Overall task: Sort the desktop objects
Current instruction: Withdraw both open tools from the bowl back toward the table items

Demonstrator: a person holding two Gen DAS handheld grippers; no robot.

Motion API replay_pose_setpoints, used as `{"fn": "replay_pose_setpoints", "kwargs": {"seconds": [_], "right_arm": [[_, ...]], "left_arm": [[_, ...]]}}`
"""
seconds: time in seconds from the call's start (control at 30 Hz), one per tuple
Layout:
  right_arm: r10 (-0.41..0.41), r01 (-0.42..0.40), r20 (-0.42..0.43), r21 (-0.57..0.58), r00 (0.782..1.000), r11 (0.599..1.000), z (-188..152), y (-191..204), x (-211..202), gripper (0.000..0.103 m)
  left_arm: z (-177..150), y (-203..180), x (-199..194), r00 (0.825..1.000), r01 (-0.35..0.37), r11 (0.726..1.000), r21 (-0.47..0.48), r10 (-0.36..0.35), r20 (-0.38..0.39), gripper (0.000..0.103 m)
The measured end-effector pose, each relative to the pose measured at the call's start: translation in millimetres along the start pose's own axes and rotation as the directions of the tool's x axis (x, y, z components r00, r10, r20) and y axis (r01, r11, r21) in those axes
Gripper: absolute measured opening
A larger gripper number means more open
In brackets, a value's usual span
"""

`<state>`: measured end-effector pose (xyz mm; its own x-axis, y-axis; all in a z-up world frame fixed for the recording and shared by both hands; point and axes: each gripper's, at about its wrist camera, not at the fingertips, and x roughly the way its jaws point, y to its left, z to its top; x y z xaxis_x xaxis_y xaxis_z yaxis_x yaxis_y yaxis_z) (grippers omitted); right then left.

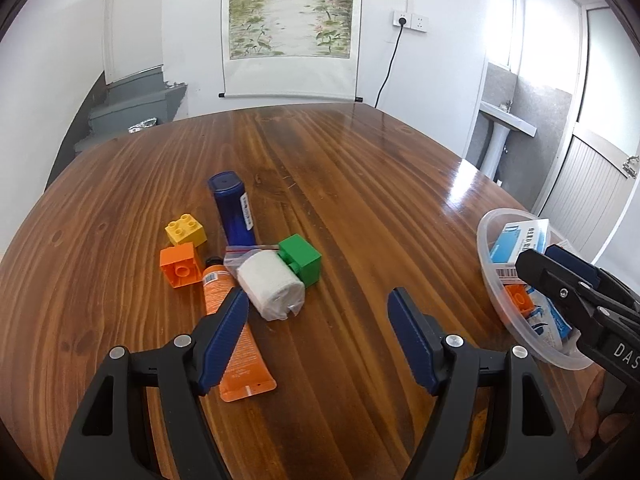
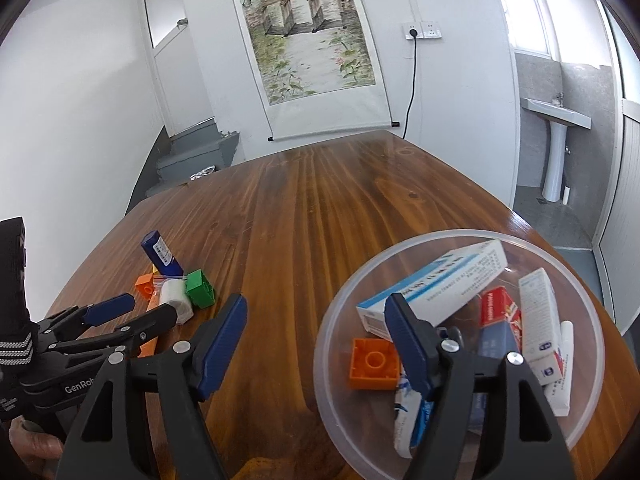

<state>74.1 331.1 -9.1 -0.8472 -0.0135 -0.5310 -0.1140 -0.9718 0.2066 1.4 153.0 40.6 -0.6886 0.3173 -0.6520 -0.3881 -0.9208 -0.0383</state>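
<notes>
A loose pile lies on the wooden table (image 1: 360, 160): a yellow brick (image 1: 186, 230), an orange brick (image 1: 181, 264), a green brick (image 1: 301, 258), a dark blue bottle (image 1: 234, 212), an orange tube (image 1: 232, 320) and a bagged white gauze roll (image 1: 272, 286). My left gripper (image 1: 318, 320) is open just in front of the pile, its left finger over the tube. My right gripper (image 2: 316, 332) is open and empty above the near-left rim of a clear plastic bowl (image 2: 460, 234). The bowl holds an orange brick (image 2: 374, 364), a blue-white box (image 2: 436, 284) and other packets.
The bowl (image 1: 496, 280) stands close to the table's right edge, with the right gripper (image 1: 540, 258) over it. A scroll painting hangs on the far wall, with a pedestal sink (image 2: 556, 120) at the right. A person's hand holds each gripper handle.
</notes>
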Motion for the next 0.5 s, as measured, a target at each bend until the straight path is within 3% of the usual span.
{"fn": "replay_pose_setpoints", "kwargs": {"seconds": [0.5], "right_arm": [[0.047, -0.057, -0.084, -0.124, 0.995, 0.991, 17, 49, 46, 0.078]], "left_arm": [[-6, 37, 17, 0.993, -0.102, 0.994, -0.035, 0.1, -0.061, 0.076]]}}
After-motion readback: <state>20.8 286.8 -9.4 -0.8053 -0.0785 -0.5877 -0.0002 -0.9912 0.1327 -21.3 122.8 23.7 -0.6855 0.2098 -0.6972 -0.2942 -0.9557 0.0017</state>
